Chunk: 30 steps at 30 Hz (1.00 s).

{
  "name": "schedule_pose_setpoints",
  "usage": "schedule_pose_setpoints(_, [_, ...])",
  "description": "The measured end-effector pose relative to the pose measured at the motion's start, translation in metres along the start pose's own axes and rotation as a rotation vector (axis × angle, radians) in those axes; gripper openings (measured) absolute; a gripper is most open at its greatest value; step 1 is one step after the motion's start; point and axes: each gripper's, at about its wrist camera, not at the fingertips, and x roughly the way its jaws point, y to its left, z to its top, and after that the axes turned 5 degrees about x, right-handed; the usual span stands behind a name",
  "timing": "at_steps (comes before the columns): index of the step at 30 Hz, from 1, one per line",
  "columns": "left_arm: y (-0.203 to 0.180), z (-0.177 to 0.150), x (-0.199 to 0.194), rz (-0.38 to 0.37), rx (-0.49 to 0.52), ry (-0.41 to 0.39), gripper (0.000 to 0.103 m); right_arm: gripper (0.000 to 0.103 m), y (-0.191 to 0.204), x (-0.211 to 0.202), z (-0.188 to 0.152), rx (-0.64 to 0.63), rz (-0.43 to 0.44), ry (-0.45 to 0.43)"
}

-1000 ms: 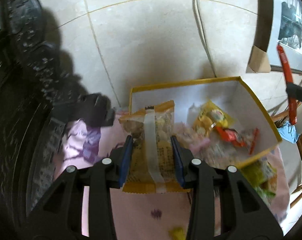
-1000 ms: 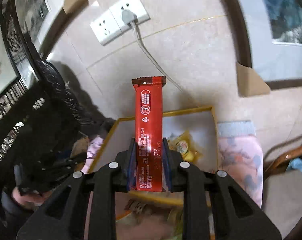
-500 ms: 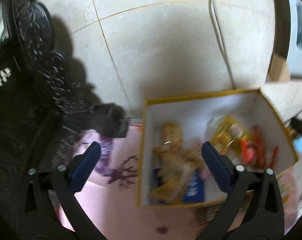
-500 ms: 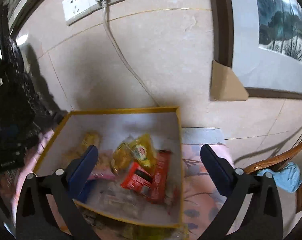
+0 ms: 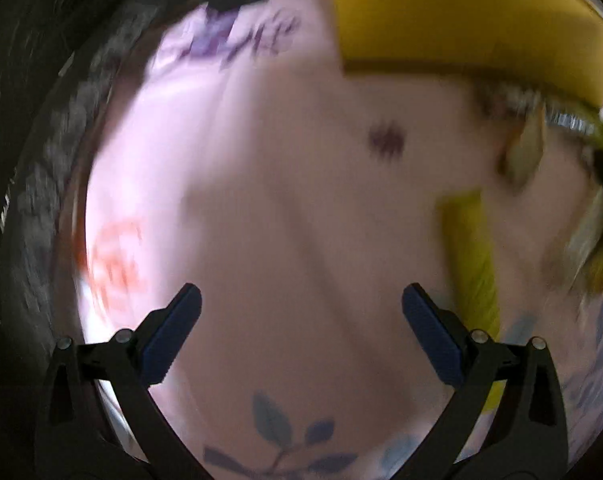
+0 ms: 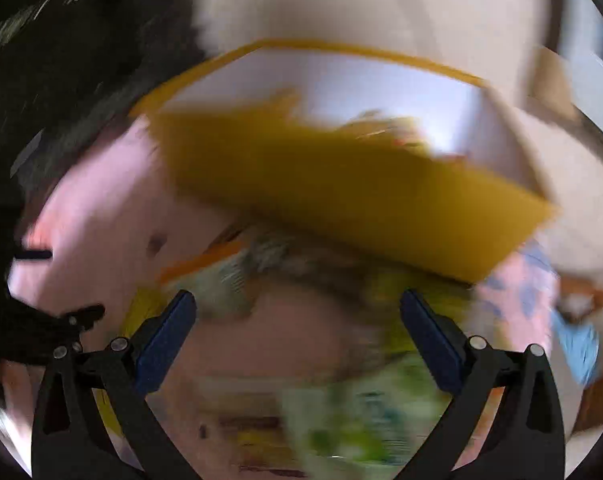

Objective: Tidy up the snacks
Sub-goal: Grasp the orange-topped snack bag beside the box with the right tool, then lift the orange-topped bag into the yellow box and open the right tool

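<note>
Tongs: left [image 5: 301, 334] wide, empty | right [image 6: 297, 338] wide, tipped downward

Yellow box and loose snacks

The open yellow box [image 6: 341, 196] holds snacks; blurred snack packets [image 6: 341, 420] lie before it on pink cloth.

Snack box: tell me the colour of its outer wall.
Mustard yellow, clearest in the right wrist view.

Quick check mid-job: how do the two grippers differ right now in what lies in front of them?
The left gripper faces mostly bare pink cloth; the right gripper faces a blurred heap of snack packets. The yellow box fills the right view's middle but only the left view's top corner. Both have jaws wide open, nothing between them.
</note>
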Motion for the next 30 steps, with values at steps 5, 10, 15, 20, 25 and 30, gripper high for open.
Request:
schedule_pose_setpoints(5, [0.007, -0.030, 0.001, -0.033, -0.058, -0.020, 0.101, 0.102, 0.042, 0.030, -0.015, -0.180, -0.036, -0.015])
schedule_pose_setpoints(10, [0.012, -0.033, 0.009, -0.117, -0.120, -0.049, 0.101, 0.102, 0.043, 0.053, -0.008, -0.177, -0.040, 0.004])
schedule_pose_setpoints(15, [0.016, -0.036, 0.012, -0.154, -0.171, -0.132, 0.101, 0.086, 0.047, 0.053, 0.000, -0.148, -0.020, -0.023])
schedule_pose_setpoints(20, [0.006, -0.048, 0.010, -0.131, -0.172, -0.275, 0.101, 0.048, 0.054, 0.045, 0.000, -0.120, -0.078, -0.016])
schedule_pose_setpoints(25, [0.008, -0.053, 0.014, -0.106, -0.198, -0.359, 0.101, 0.046, 0.031, 0.022, -0.017, 0.052, -0.026, -0.075])
schedule_pose_setpoints(30, [0.008, -0.055, 0.013, -0.106, -0.201, -0.360, 0.101, 0.046, 0.008, -0.029, -0.025, 0.180, 0.074, -0.147])
